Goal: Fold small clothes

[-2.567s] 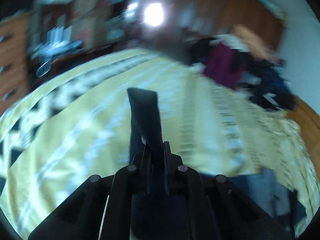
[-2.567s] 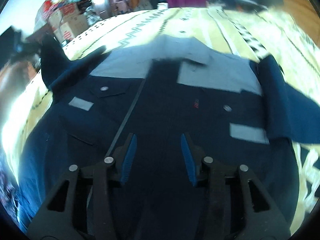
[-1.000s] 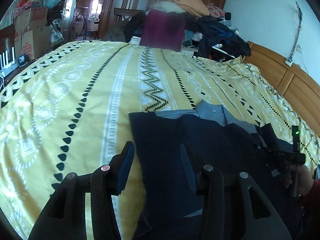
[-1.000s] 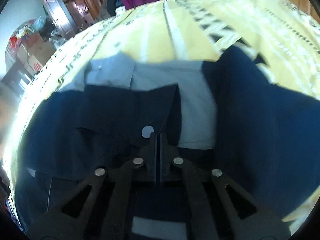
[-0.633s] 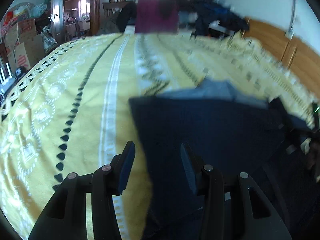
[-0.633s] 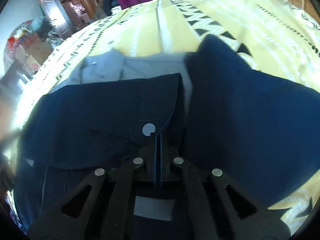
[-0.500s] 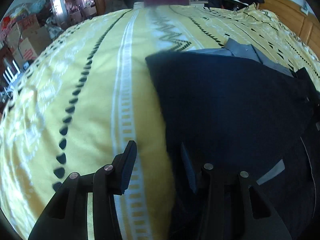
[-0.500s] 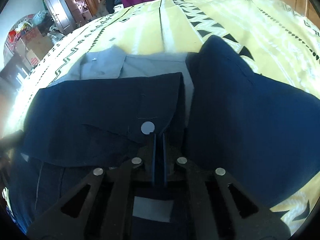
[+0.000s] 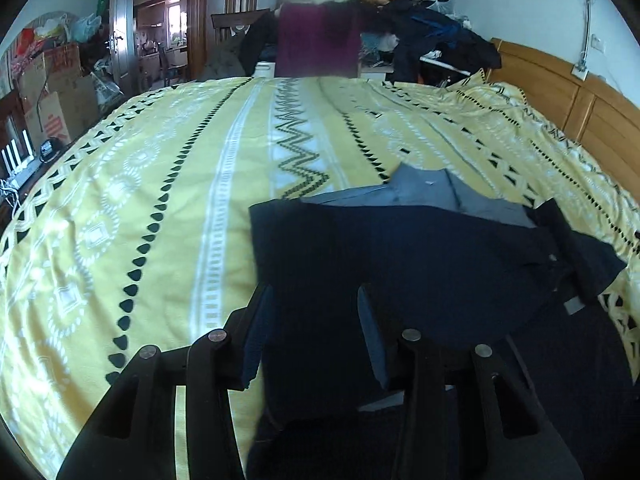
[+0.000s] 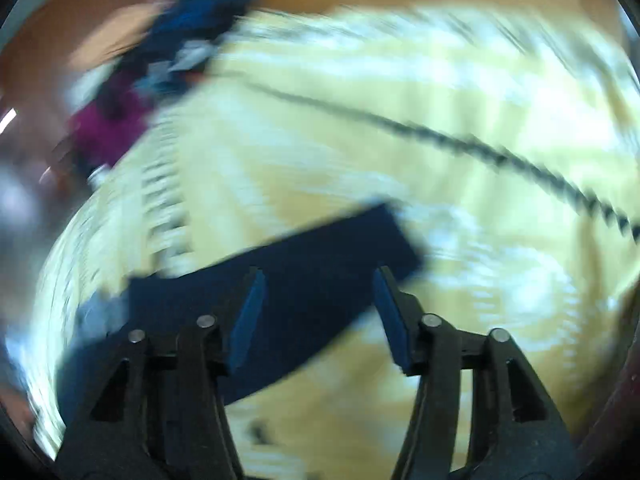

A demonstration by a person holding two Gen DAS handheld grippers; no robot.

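navy shirt (image 9: 400, 264) flat on yellow bedspread (image 9: 120, 200), grey collar (image 9: 424, 192) pointing away, left gripper (image 9: 312, 332) and right gripper (image 10: 316, 312) both wide, empty

Right wrist view smeared throughout by motion blur, navy shirt (image 10: 280, 280) soft-edged and cut off at 8 o'clock, clothes pile (image 10: 168, 52) at 10 o'clock unreadable, left wrist view losing shirt hem (image 9: 400, 440) under gripper fingers (image 9: 256, 336) at 6 o'clock

both wrist views low over bedspread (image 9: 160, 184), sharing shirt (image 9: 420, 264); right blurred.
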